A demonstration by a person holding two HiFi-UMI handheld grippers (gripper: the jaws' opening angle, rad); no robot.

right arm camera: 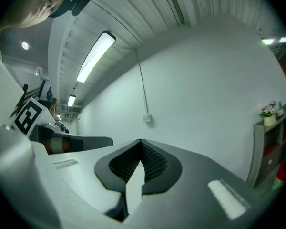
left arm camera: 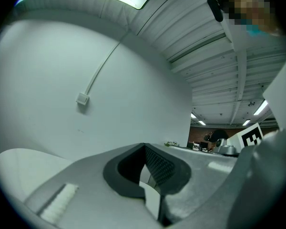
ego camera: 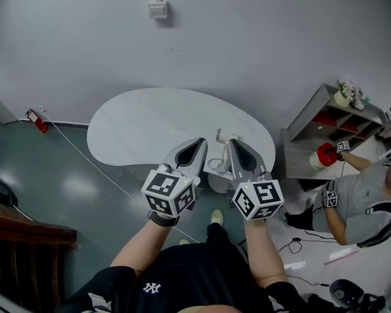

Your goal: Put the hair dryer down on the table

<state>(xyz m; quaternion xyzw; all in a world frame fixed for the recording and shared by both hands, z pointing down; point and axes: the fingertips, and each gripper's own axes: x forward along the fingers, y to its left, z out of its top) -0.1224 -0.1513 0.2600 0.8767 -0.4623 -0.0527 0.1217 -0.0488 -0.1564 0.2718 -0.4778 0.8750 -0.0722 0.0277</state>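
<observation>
Both grippers are raised close in front of me and tilted up toward the wall. My left gripper (ego camera: 197, 142) is shut with nothing in it, its jaws meeting at the tip (left arm camera: 144, 146). My right gripper (ego camera: 233, 143) is shut and empty too (right arm camera: 141, 141). Below them lies the white rounded table (ego camera: 150, 126). A small white object with a looped cord (ego camera: 223, 137), possibly the hair dryer, shows at the table's near edge between the grippers and is mostly hidden by them.
A wall switch (ego camera: 158, 8) is above the table. A red fire extinguisher (ego camera: 36, 119) and a floor cable are at the left, dark wooden furniture (ego camera: 26, 240) at the lower left. A shelf (ego camera: 326, 119) and another person (ego camera: 365, 194) are at the right.
</observation>
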